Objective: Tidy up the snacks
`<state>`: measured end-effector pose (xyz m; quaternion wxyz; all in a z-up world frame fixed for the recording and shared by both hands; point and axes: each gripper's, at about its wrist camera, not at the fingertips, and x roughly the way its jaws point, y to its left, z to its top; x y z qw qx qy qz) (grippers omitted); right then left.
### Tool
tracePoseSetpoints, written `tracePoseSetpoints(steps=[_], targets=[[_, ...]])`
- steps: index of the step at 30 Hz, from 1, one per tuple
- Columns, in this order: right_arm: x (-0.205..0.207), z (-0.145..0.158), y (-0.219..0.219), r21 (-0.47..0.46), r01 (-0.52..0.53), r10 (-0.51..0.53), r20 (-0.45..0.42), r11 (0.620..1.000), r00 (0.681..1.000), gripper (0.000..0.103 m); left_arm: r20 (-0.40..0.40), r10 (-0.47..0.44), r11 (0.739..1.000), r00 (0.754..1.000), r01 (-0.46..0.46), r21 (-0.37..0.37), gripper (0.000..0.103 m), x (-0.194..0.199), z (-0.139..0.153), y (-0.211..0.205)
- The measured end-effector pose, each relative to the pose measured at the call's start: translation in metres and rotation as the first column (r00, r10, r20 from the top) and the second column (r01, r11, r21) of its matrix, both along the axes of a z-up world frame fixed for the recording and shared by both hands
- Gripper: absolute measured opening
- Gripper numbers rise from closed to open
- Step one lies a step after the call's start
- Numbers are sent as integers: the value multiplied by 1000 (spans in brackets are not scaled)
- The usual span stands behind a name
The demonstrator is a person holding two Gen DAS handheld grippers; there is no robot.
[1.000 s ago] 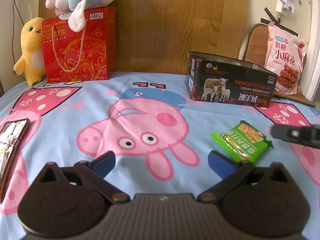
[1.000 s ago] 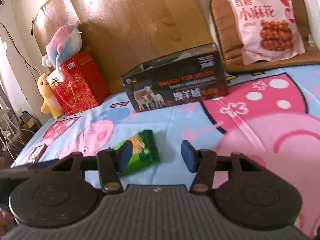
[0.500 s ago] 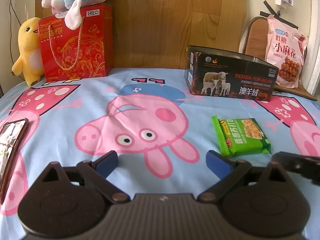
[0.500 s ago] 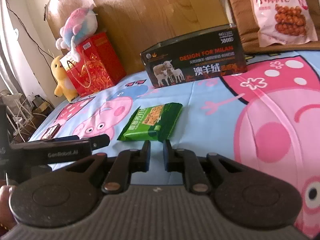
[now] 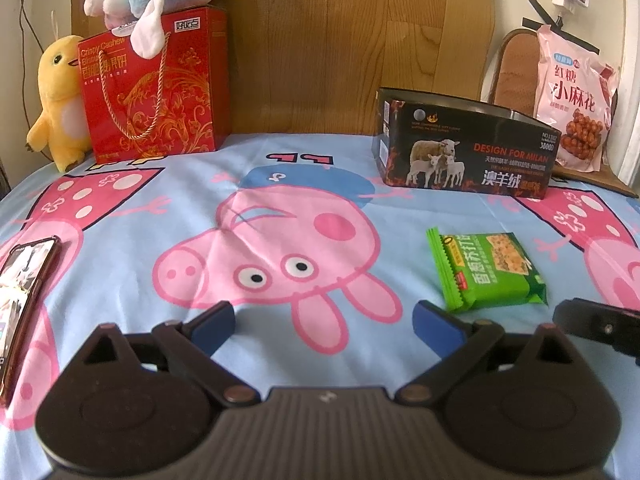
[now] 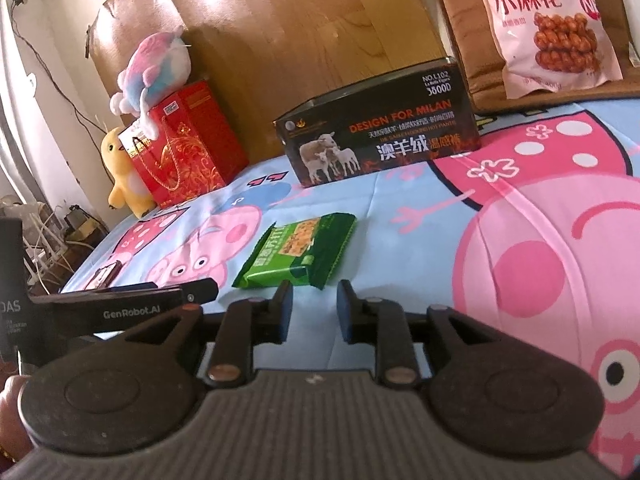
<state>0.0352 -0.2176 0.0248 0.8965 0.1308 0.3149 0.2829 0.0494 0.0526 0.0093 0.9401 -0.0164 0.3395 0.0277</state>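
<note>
Nearest the right wrist camera, the right gripper (image 6: 311, 307) is seen low over the cartoon-pig bedsheet (image 6: 500, 216) with its fingers (image 6: 283, 304) parted by a modest gap and nothing held between them. Just beyond the fingertips the green cracker packet (image 6: 298, 251) lies flat on the sheet, its near edge close to the left fingertip but, as far as can be judged, not touched. In the left wrist view the left gripper (image 5: 324, 322) is held with its fingers (image 5: 210, 325) spread wide and empty, the same packet (image 5: 486, 270) lying ahead and to the right of it. The step in hand is judged to be the approach to pick up this packet with the right gripper. For the next move, a short advance would be called for so that the packet's near edge is brought between the fingers, which may need to be widened or tilted for so flat a thing, and then closed. Farther back, the open black sheep-printed box (image 6: 380, 138) stands on the bed and is taken as the likely destination. Beyond it a pink snack bag (image 6: 548, 24) is propped on a brown cushion.
</note>
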Motion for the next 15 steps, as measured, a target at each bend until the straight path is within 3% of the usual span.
tracePoseSetpoints(steps=[6, 15], targets=[[0, 0, -1, 3, 5, -5, 6, 1000, 1000, 33, -3, -3, 1000, 1000, 3, 2, 100, 1, 0, 0], [0, 0, -1, 6, 9, -9, 6, 1000, 1000, 34, -5, -4, 1000, 1000, 4, 5, 100, 2, -1, -1]])
